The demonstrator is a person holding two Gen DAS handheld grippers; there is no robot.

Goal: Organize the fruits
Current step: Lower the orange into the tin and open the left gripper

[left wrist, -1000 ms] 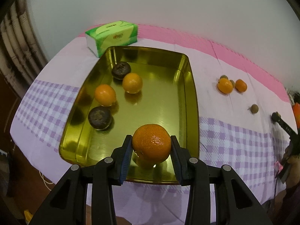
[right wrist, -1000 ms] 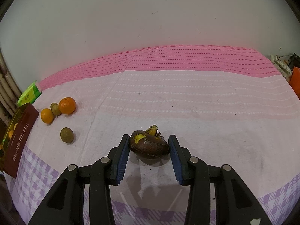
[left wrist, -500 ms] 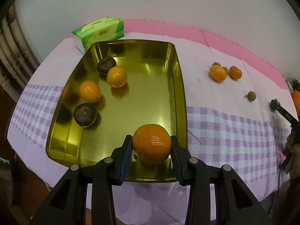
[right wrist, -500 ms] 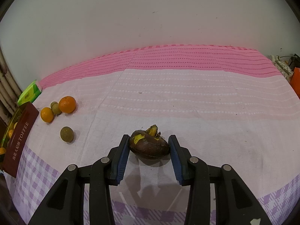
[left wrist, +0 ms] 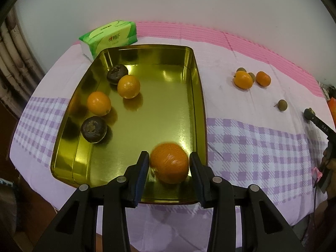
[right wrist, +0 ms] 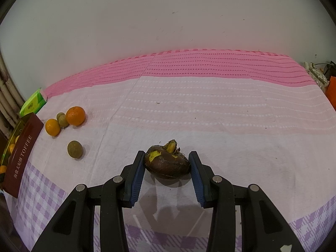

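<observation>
My left gripper (left wrist: 169,162) hangs over the near right corner of the gold tray (left wrist: 198,96). Between its pads is an orange (left wrist: 169,162), blurred and slightly low, with thin gaps on both sides. Two oranges (left wrist: 128,86) and two dark fruits (left wrist: 93,129) lie in the tray. My right gripper (right wrist: 167,163) is shut on a brown fruit (right wrist: 167,163) with yellow patches that rests on the cloth. Left of it lie two loose oranges (right wrist: 75,115) and small brown fruits (right wrist: 75,149).
A green tissue pack (left wrist: 110,36) stands behind the tray against the white wall. The tray's dark red side (right wrist: 23,147) shows at the left edge of the right wrist view. Pink and purple-checked cloth covers the table; its front edge is near both grippers.
The left gripper has shifted toward the tray's near right corner. The orange between its pads now looks blurred, smaller and lower. The right gripper and its brown fruit have not moved.
</observation>
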